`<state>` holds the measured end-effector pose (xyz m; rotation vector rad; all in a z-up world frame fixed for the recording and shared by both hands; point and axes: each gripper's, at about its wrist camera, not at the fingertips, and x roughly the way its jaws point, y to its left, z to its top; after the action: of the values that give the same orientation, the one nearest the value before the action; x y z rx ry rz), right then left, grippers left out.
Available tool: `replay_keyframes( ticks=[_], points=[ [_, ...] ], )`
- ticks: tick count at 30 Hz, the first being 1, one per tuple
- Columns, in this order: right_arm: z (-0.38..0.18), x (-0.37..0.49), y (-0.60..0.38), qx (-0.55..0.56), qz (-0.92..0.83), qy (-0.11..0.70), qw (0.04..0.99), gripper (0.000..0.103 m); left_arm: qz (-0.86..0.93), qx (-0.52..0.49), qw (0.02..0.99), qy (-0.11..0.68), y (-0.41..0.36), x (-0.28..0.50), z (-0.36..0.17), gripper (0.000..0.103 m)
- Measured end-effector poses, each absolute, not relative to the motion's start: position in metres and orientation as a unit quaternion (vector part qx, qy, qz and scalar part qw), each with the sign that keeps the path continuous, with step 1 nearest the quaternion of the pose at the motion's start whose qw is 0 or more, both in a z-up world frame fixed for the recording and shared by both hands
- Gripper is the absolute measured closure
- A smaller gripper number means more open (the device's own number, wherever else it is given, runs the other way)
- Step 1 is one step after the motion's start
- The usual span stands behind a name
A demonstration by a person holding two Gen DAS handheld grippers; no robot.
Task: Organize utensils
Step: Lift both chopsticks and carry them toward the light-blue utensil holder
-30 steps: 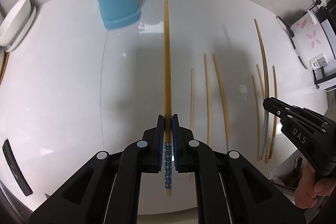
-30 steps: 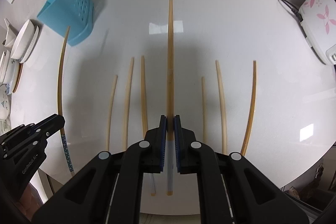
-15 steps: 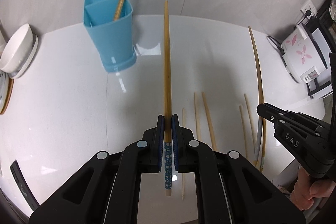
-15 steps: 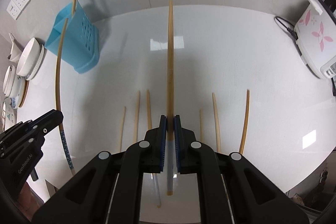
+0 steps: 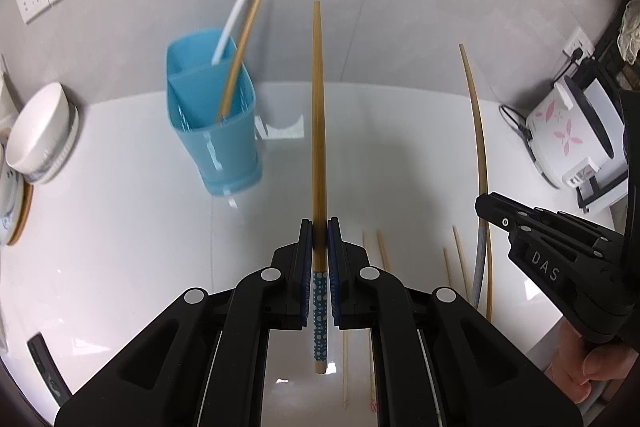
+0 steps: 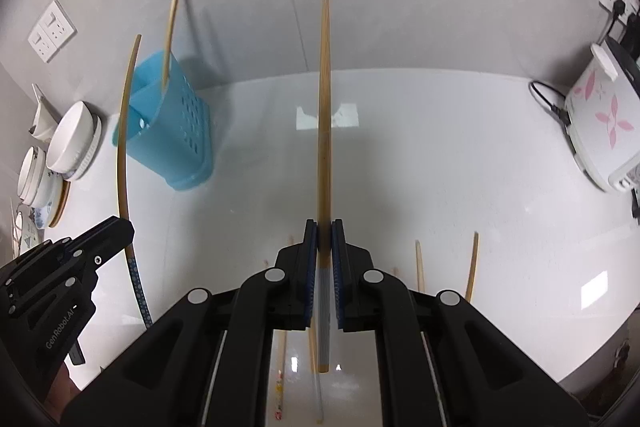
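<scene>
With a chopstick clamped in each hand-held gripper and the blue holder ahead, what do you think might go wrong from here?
1. Both chopsticks are pinched near their patterned ends, so the long tips of the left chopstick and right chopstick may swing and miss the blue holder.
2. Two sticks already lean inside it; new ones might knock them.
3. The narrow holder might tip if a tip catches its rim.

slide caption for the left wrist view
Left hand-held gripper shut on a blue-dotted chopstick, blue utensil holder ahead.
</scene>
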<state>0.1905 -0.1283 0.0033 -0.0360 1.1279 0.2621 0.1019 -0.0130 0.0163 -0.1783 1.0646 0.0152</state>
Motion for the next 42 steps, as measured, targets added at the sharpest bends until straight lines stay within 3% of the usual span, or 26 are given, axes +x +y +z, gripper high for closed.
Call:
replay_keyframes(
  ticks=[27, 42],
  points=[
    [0.051, 0.250, -0.066, -0.001, 0.178, 0.446, 0.877, 0.096, 0.026, -0.107, 0.921, 0.373, 0.061, 0.158, 0.090, 0.096],
    [0.047, 0.274, -0.053, 0.027, 0.208, 0.421, 0.882, 0.096, 0.022, -0.089, 0.956, 0.279, 0.083, 0.184, 0.068, 0.096]
  ],
)
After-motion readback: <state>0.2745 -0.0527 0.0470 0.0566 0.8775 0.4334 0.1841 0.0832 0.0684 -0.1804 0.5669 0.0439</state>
